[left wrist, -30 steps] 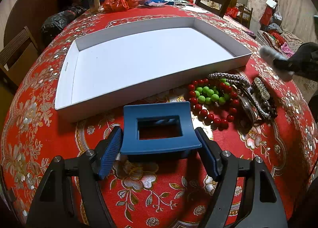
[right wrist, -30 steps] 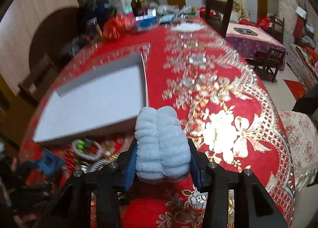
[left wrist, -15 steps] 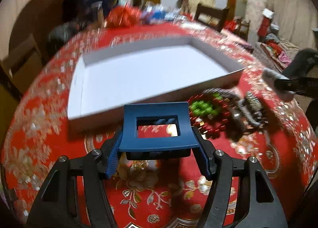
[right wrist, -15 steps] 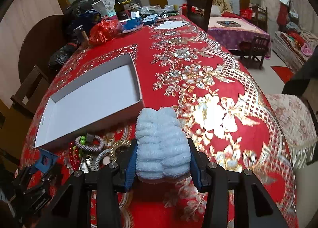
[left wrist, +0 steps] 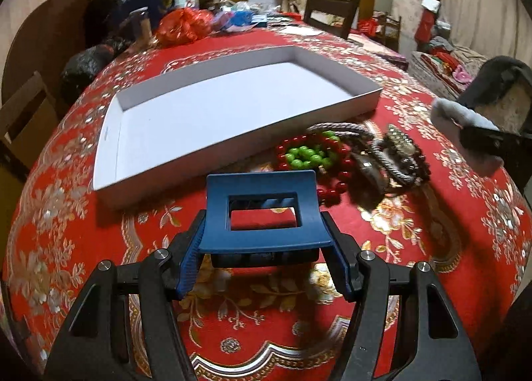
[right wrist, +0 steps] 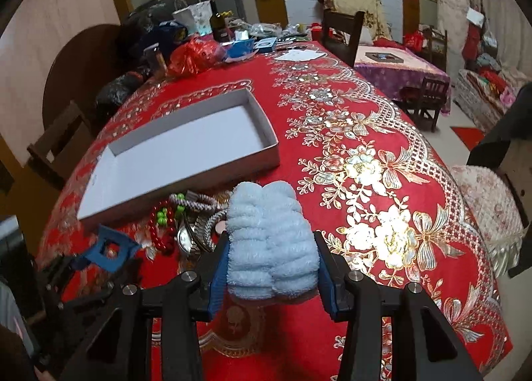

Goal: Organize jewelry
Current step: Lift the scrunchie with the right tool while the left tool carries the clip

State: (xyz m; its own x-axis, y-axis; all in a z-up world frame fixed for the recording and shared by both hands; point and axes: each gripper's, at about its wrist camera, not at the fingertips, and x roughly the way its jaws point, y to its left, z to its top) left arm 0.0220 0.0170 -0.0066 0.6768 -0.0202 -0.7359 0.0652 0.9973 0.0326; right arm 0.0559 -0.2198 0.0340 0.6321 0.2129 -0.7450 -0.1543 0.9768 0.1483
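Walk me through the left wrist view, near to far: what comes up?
left gripper clamping the blue hair claw → red bead bracelet → white box → red plastic bag → dark wooden chair.

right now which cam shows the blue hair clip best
The left wrist view: the blue hair clip fills the near centre, clamped in the left gripper, its rectangular cutout plain. In the right wrist view the same clip is small and slightly blurred at the lower left.
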